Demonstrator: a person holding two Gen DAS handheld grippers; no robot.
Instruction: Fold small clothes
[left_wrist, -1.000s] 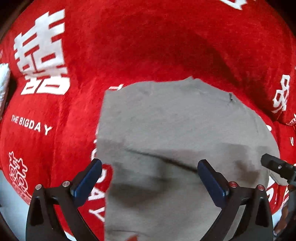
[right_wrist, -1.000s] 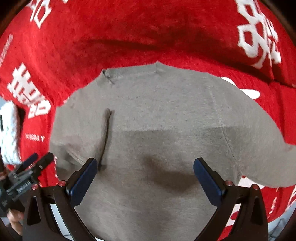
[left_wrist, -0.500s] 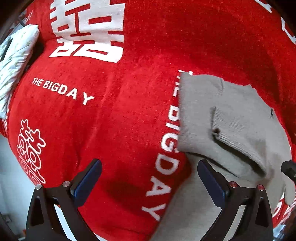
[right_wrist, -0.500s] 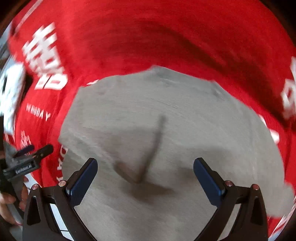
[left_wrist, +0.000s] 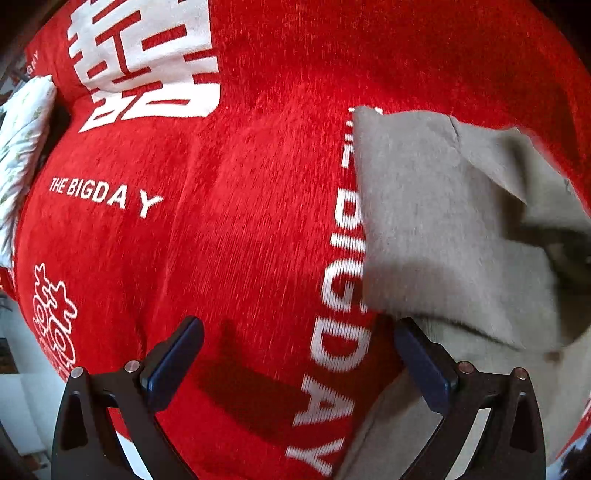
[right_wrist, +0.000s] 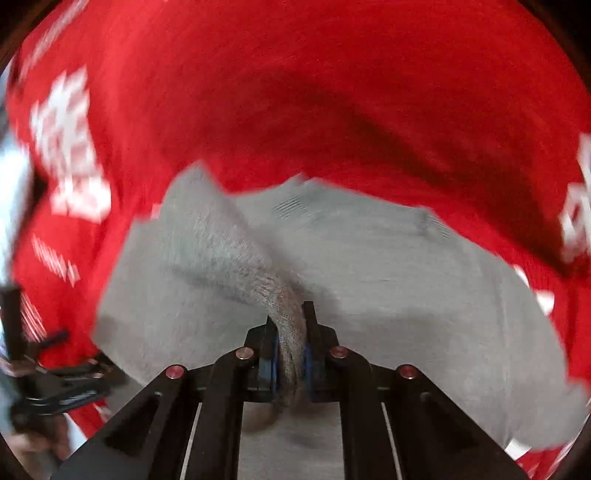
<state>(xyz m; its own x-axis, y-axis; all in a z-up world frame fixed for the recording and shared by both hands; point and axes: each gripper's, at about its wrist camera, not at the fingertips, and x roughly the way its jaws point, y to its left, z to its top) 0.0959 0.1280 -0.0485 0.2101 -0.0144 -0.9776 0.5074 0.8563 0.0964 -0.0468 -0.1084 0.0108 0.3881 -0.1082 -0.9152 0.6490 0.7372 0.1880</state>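
Grey sweater (right_wrist: 369, 295): sleeve fold under way on the red blanket (right_wrist: 332, 110), slip risk at the grip.

The sweater lies flat on the blanket; the right claw (right_wrist: 290, 354) is clamped on a bunched sleeve (right_wrist: 229, 251) drawn across the body, and the left claw (left_wrist: 299, 365) stands wide apart, holding nothing, over bare blanket just beside the sweater's edge. Risks: the thick knit could slide out of the narrow pinch if pulled fast, and dragging may shift the unpinned body and skew the fold. Count: one blanket, one sweater, one white patterned item (left_wrist: 22, 147) at the far left, possibly a pillow through the blur, two claws.
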